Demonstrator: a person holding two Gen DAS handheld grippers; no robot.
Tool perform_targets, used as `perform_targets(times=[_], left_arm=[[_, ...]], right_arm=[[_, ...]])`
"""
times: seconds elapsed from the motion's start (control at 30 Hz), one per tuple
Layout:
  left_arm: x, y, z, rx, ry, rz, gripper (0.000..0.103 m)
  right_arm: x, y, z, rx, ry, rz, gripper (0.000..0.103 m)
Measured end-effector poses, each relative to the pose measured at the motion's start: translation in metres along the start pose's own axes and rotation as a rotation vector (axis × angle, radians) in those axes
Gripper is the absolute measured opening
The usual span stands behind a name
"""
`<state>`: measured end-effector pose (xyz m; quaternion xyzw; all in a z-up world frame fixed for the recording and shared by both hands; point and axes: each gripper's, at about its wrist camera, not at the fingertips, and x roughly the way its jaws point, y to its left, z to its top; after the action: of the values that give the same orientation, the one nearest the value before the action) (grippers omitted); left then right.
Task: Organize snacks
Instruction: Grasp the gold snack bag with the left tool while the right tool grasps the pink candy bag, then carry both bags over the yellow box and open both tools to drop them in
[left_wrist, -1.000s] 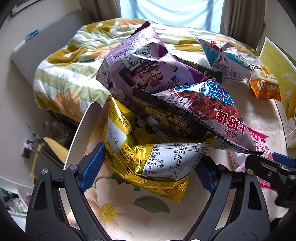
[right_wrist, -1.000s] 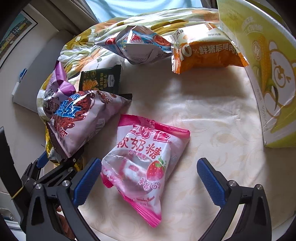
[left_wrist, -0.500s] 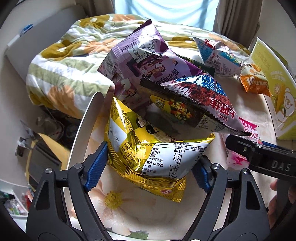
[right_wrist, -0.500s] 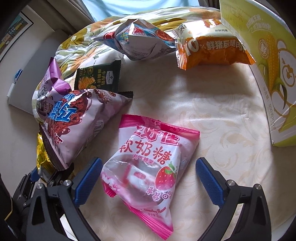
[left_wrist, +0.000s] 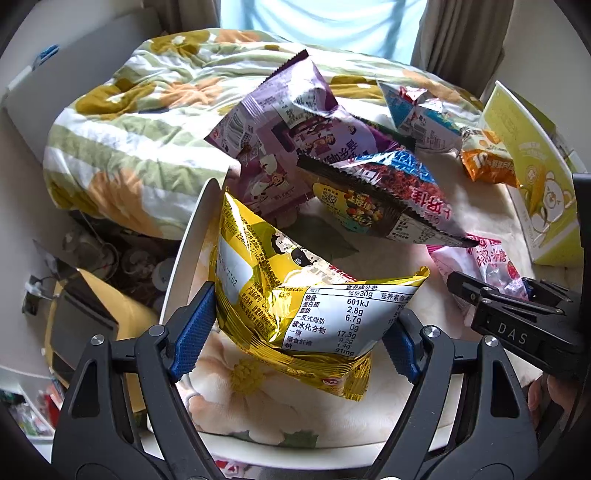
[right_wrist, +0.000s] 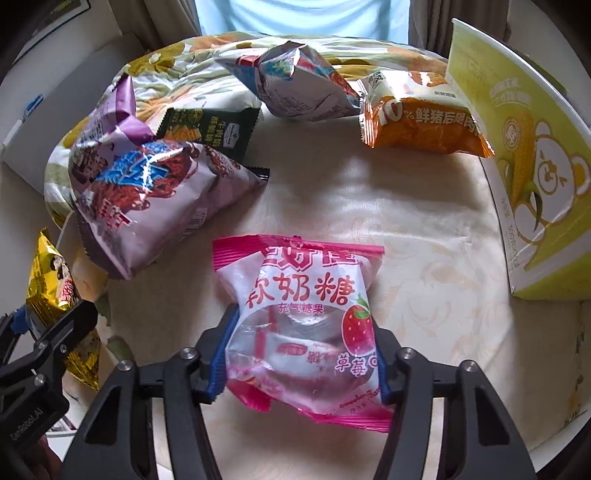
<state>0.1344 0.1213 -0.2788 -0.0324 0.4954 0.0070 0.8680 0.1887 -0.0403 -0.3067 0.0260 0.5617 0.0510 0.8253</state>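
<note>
My left gripper (left_wrist: 295, 338) is shut on a gold snack bag (left_wrist: 295, 306) and holds it over the flowered table edge. My right gripper (right_wrist: 301, 365) is shut on a pink strawberry candy bag (right_wrist: 306, 325) that lies on the cream tablecloth (right_wrist: 424, 229). A maroon and blue chip bag (left_wrist: 384, 199) rests on a purple snack bag (left_wrist: 291, 147) just beyond the gold bag. The gold bag also shows at the left edge of the right wrist view (right_wrist: 55, 291). The right gripper's body shows in the left wrist view (left_wrist: 517, 321).
A dark green packet (right_wrist: 210, 129), a crumpled blue and white bag (right_wrist: 295, 88) and an orange bag (right_wrist: 421, 122) lie at the table's far side. A yellow-green bear box (right_wrist: 524, 166) stands at the right. A flowered quilt (left_wrist: 147, 122) lies behind. Floor clutter (left_wrist: 92, 295) sits at the left.
My right gripper has closed on the pink candy bag, which lay between open fingers before. My left gripper has narrowed onto the gold bag and drawn it back from the pile.
</note>
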Motion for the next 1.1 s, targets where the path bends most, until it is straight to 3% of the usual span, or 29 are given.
perform_targets(times=[0.23, 0.57, 0.83, 1.1], left_arm=[[-0.049, 0.002, 0.014, 0.043, -0.080, -0.051, 0.079], [-0.107, -0.032, 0.061, 0.157, -0.183, -0.163, 0.079], [-0.131, -0.107, 0.108, 0.237, -0.249, -0.256, 0.079], [-0.132, -0.212, 0.155, 0.262, -0.288, -0.326, 0.080]], right_arm=[[-0.040, -0.007, -0.008, 0.042, -0.074, 0.021, 0.052], [-0.130, -0.031, 0.001, 0.111, -0.218, 0.012, 0.052], [-0.183, -0.088, 0.025, 0.169, -0.311, -0.007, 0.052], [-0.214, -0.177, 0.054, 0.200, -0.369, -0.021, 0.052]])
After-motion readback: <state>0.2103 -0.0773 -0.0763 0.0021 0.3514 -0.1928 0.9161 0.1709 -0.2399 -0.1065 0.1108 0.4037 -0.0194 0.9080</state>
